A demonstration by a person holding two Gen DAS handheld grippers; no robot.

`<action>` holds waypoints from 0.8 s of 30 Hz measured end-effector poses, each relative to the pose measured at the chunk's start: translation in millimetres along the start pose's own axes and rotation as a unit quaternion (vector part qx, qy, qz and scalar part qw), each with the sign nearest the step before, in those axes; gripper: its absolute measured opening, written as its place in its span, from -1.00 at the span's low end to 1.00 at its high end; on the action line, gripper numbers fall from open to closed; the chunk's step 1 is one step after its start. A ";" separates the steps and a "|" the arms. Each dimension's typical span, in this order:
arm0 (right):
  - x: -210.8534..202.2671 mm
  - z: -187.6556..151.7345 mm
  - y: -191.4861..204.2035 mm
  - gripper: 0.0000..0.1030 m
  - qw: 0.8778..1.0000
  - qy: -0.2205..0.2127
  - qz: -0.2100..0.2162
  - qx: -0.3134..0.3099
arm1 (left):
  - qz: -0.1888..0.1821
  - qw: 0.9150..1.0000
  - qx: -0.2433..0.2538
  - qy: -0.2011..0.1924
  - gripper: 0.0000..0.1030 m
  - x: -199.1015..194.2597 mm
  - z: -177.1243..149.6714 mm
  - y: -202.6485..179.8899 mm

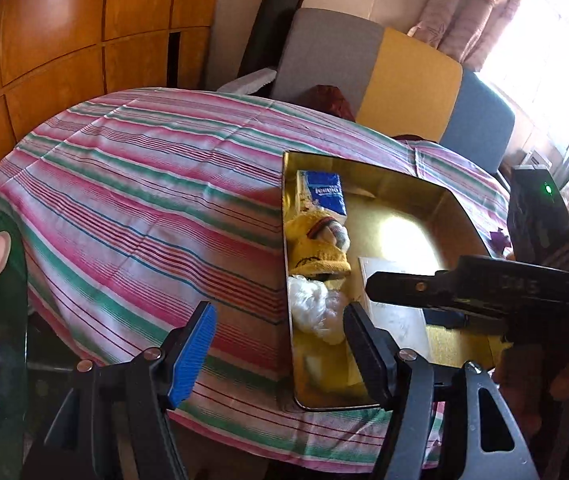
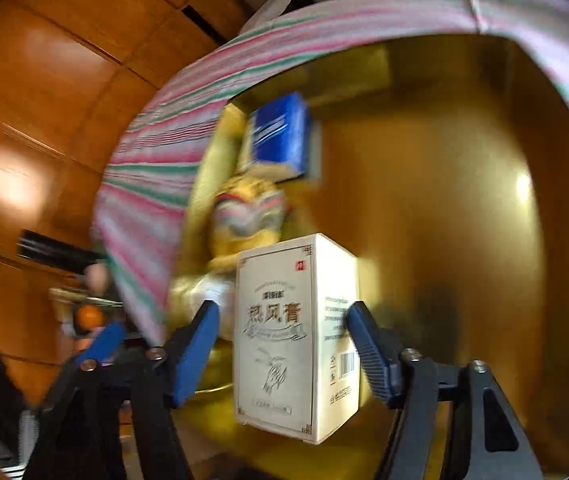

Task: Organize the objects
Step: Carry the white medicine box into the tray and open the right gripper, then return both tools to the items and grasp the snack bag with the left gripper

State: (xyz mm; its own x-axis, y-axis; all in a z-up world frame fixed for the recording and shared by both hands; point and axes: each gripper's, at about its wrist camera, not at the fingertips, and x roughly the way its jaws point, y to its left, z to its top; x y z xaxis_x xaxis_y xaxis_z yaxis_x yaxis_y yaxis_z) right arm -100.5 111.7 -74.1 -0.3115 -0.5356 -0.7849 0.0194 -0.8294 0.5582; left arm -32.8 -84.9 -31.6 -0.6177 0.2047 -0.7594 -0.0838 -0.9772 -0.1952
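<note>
Reading 热风膏, cream box (image 2: 296, 340) sits between claw pads.

- The place was a home, most likely a living or dining room.
- A table (image 1: 132, 184) wore a pink, green and white striped cloth.
- Wooden panelled cabinets (image 1: 84, 28) lined the wall behind it.
- A sofa (image 1: 384, 80) with grey, yellow and blue cushions stood beside the table.
- Pink patterned curtains (image 1: 472, 4) hung at a bright window (image 1: 556, 40).
</note>
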 end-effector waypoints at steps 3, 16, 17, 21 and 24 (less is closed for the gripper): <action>0.4 -6.4 -2.1 0.62 0.999 -0.003 0.043 0.022 | 0.007 1.000 -0.003 -0.008 0.30 -4.1 1.7 2.3; -65.1 -17.3 -6.2 0.77 0.994 -0.099 -0.013 -0.040 | 0.022 0.999 0.032 -0.037 0.30 -18.3 4.2 -15.9; -70.2 -19.3 -6.4 0.77 0.993 -0.105 -0.025 -0.049 | 0.022 0.998 0.037 -0.040 0.30 -20.0 3.9 -18.9; -92.9 -27.4 -9.0 0.84 0.985 -0.133 -0.066 -0.088 | 0.020 0.998 0.051 -0.045 0.30 -23.1 1.5 -28.8; -112.5 -33.3 -21.6 0.85 0.979 -0.152 -0.096 -0.099 | 0.013 0.997 0.061 -0.040 0.30 -22.5 -1.6 -37.0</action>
State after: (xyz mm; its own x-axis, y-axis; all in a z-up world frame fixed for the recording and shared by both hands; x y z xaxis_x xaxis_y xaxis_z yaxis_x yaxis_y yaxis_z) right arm -34.2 184.6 -6.8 -0.5945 -0.3209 -0.7373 0.1081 -0.9405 0.3222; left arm -14.6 -53.2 -8.3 -0.6815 0.1778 -0.7099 -0.1572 -0.9830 -0.0953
